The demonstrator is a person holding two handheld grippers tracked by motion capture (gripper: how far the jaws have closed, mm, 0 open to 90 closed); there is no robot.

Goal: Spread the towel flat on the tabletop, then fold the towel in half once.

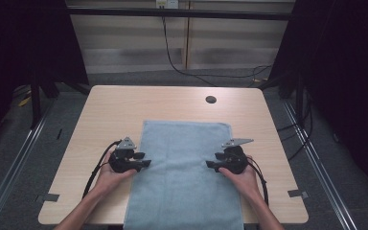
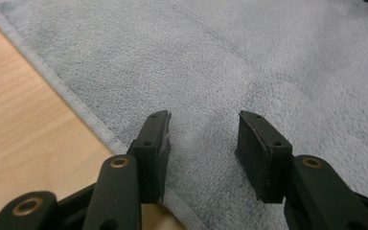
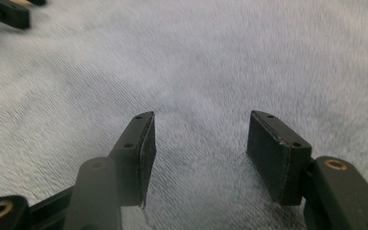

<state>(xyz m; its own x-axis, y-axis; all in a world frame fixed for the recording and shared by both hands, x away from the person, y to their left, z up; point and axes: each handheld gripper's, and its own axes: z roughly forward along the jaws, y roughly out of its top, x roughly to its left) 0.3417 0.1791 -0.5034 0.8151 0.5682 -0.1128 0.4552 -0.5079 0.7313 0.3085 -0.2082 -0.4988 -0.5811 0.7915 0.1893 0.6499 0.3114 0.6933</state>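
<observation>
- Seeing both grippers at the side edges of the towel [image 1: 184, 167], jaws pointing inward at each other across it.
- Left gripper [image 1: 146, 163]: jaws parted by a moderate gap, nothing between the pads. In the left gripper view [image 2: 203, 139] I see only flat towel pile through the gap; no cloth is pinched.
- Its left finger [image 2: 155, 143] sits right over the towel's hemmed edge, with bare table [image 2: 24, 129] just outside it. Can't tell if the tips touch the cloth.
- Right gripper [image 1: 211, 165]: jaws also apart, a bit wider by eye, nothing held. In the right gripper view [image 3: 201, 143] the gap shows plain towel; fingers [image 3: 278, 153] are clear of any fold.
- The other gripper's jaw tips show far off at the top left corner of the right gripper view.
- Hands: left hand [image 1: 110, 177] and right hand [image 1: 242, 177] each wrap the gripper body from behind, forearms coming in from the near edge, roughly mirrored.
- Both grippers are held low and about level over the towel.
- Towel: light blue, spread flat down the middle of the wooden table [image 1: 105, 110], near end hanging past the near edge.
</observation>
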